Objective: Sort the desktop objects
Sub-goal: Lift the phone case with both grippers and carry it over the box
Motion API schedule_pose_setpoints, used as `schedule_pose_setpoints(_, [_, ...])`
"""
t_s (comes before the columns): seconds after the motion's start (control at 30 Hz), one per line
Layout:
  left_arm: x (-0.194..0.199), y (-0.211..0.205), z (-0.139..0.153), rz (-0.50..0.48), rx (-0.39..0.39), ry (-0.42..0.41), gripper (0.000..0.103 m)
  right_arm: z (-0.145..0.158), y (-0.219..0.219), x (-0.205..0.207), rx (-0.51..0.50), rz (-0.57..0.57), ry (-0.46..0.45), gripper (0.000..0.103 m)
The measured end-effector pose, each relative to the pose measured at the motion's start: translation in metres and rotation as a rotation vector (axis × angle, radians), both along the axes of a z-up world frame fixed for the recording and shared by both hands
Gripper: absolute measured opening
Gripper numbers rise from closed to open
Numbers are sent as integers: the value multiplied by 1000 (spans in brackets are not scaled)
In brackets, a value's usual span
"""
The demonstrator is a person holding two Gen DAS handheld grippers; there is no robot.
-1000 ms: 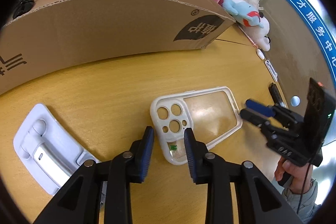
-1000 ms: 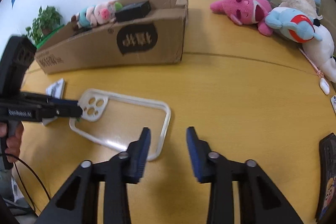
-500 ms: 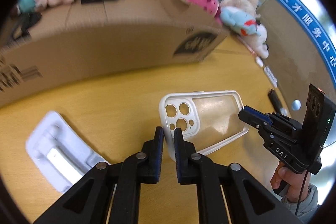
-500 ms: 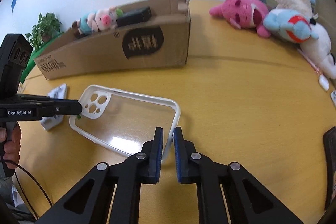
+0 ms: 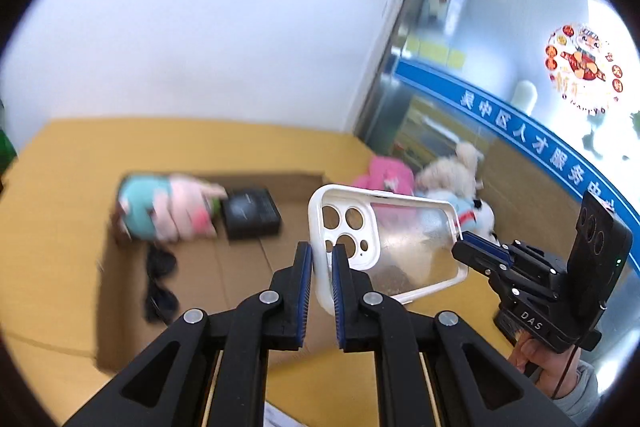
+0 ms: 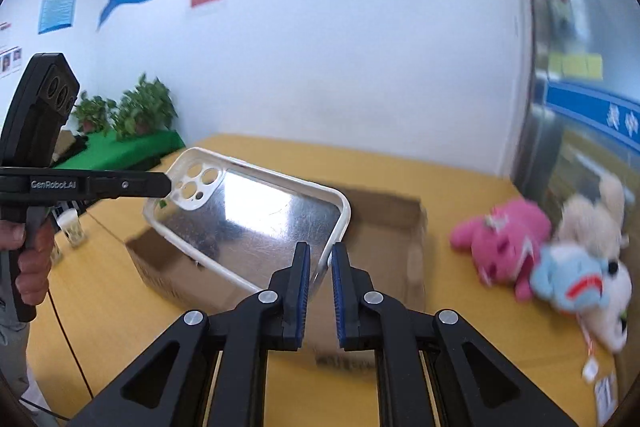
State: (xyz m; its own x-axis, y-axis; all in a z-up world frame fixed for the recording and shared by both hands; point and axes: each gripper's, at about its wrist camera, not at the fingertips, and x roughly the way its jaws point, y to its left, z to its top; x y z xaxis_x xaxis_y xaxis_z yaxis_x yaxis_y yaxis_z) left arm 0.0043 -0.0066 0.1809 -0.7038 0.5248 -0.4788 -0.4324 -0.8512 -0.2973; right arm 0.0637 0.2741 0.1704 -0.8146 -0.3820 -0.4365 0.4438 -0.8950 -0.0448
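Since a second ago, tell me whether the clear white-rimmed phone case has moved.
Yes. The phone case has risen off the yellow table, now over the cardboard box.

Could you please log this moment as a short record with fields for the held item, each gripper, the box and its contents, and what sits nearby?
held item: phone case, white rim, clear back, lifted above the cardboard box
left gripper: shut on the camera-hole end of the case
right gripper: shut on the opposite end
box contents: pig plush, black box, a dark item too blurred to name
nearby: plush toys on the table right of the box
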Motion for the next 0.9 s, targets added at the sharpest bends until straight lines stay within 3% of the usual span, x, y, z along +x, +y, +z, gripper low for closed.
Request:
schedule_pose_setpoints(0.17, [-38,-23,27,61,-17,21,9,43,-27,-43,-38,79,40,10])
schedule_pose_setpoints(0.33, [-85,-32,12,105,-50,-32,9,41,-46,-99,-46,124,-43,11])
schedule_pose_setpoints(0.5, [-140,-33,-38,143,-108,-173,9,3,-62,-164,-35,141,-196,14])
schedule_pose_setpoints(0.67, [-180,-34,-108,139,-93,-373,9,-50,-74,-213,-11,145,-353,14])
schedule_pose_setpoints(0.9, [-212,-24,-160,121,-147,-498,9,-141,-70,-263,17,113,-613,14])
